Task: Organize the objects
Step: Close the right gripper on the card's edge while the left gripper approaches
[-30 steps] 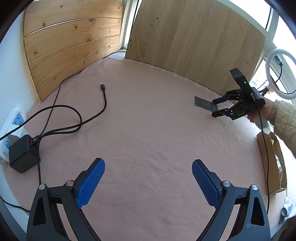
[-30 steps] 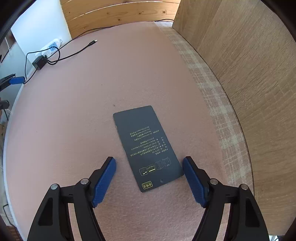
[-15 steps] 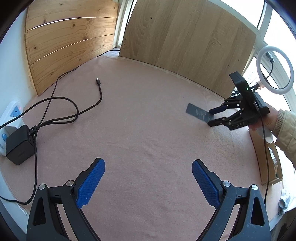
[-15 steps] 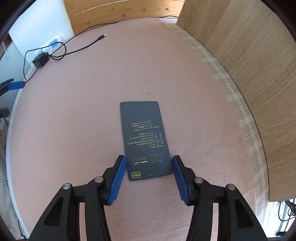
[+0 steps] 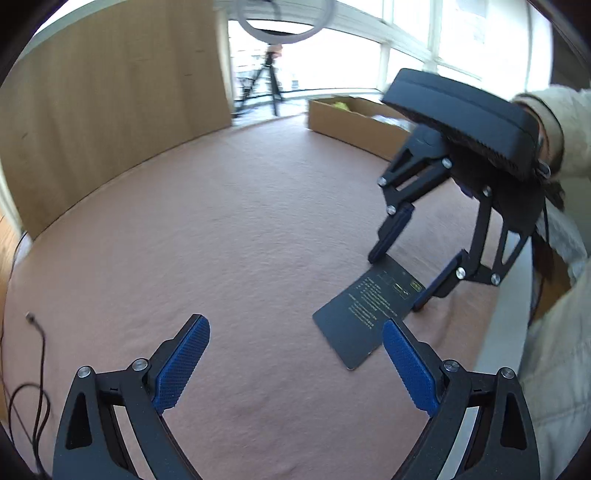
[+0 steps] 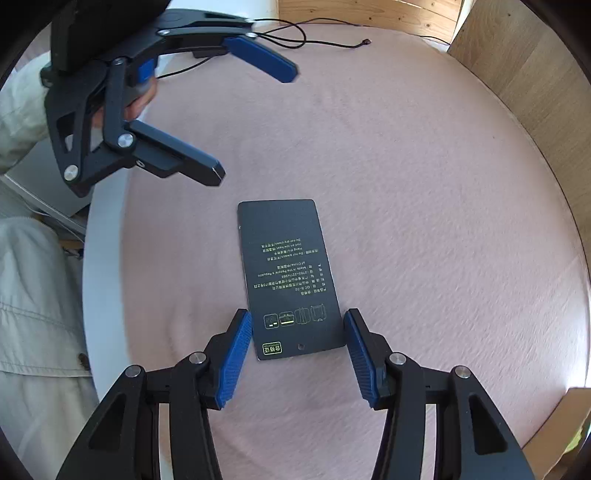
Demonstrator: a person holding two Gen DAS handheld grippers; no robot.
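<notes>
A flat dark card with yellow print (image 6: pixel 290 277) lies on the pink tablecloth (image 6: pixel 424 184). My right gripper (image 6: pixel 297 356) straddles the card's near end, a blue pad on each side, close to its edges; I cannot tell whether they touch. In the left wrist view the card (image 5: pixel 369 314) lies right of centre, with the right gripper (image 5: pixel 400 277) over its far end. My left gripper (image 5: pixel 295 363) is open and empty, its right pad just short of the card's near corner. It also shows in the right wrist view (image 6: pixel 255 122), hovering beyond the card.
A black cable (image 6: pixel 321 40) lies at the far end of the table. Wooden panels (image 5: pixel 110 110) stand along the back. A cardboard box (image 5: pixel 354 122) and a ring light (image 5: pixel 277 18) are beyond the table. The table's white edge (image 6: pixel 103 258) runs by the person's coat.
My left gripper has swung to the right and come close to the card and the right gripper. My right gripper has narrowed around the card's near end, and the card now lies nearer the table's edge.
</notes>
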